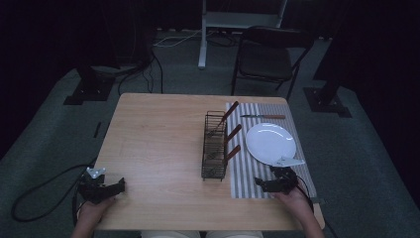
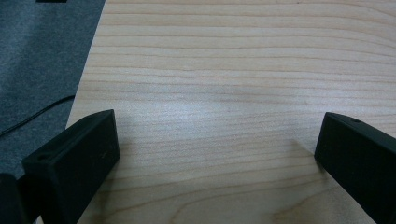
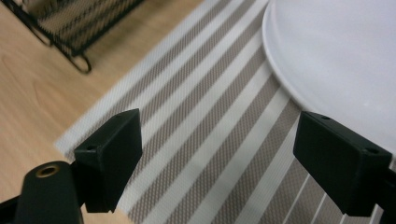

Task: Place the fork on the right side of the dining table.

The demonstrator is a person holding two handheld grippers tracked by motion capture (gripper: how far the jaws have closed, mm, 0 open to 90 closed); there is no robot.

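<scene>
Plate (image 1: 270,141), white and bare, lies on the striped placemat (image 1: 247,168) beside the wire rack (image 1: 214,148) holding wooden-handled utensils (image 1: 232,134), right tool (image 1: 271,184) and left tool (image 1: 106,189) both gaping, nothing between.

In the right gripper view the plate (image 3: 336,51) runs off the top and right edges, and the wire rack (image 3: 70,23) is cut at the top and blurred. In the high view the rack (image 1: 214,146) hides the ends of three brown-handled utensils (image 1: 233,133); what kind they are is too small to tell. The person's forearms leave the bottom edge.
</scene>
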